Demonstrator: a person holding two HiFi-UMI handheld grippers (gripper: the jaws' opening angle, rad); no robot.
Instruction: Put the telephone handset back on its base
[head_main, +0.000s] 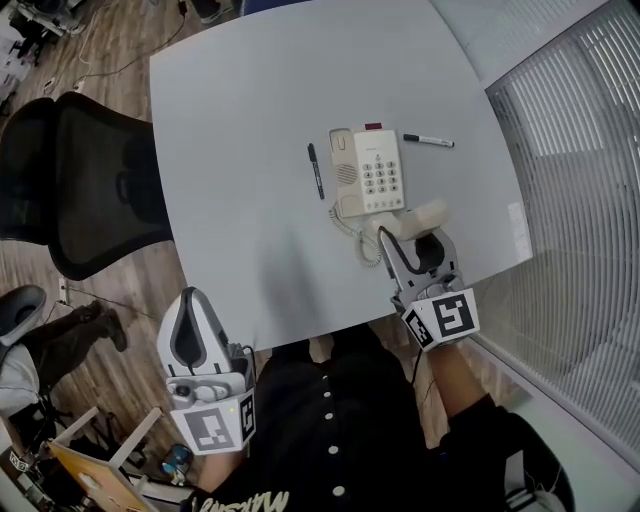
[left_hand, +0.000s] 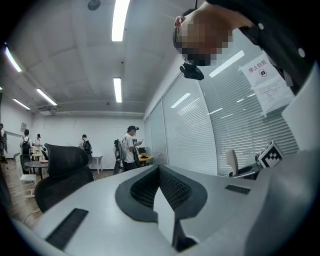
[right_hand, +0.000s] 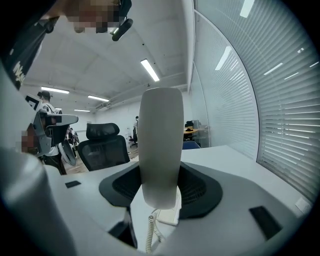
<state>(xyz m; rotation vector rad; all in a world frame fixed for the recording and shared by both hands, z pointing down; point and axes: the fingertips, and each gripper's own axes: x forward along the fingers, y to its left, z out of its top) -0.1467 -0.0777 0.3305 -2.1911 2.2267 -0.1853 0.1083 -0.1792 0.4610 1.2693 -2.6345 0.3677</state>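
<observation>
A cream telephone base (head_main: 368, 172) with a keypad lies on the grey table (head_main: 260, 110), right of centre. Its cream handset (head_main: 425, 215) sits just off the base's near right corner, and my right gripper (head_main: 412, 238) is shut on it. In the right gripper view the handset (right_hand: 160, 145) stands upright between the dark pads of that gripper (right_hand: 160, 172), with the coiled cord (right_hand: 151, 232) hanging below. The cord (head_main: 366, 245) curls on the table by the base. My left gripper (head_main: 192, 296) hangs off the table's near left edge. Its tips (left_hand: 159, 169) meet with nothing between them.
A black pen (head_main: 316, 170) lies left of the base and a marker (head_main: 428, 140) behind it to the right. A black office chair (head_main: 85, 185) stands left of the table. Window blinds (head_main: 570, 150) run along the right. Several people stand far off in the room.
</observation>
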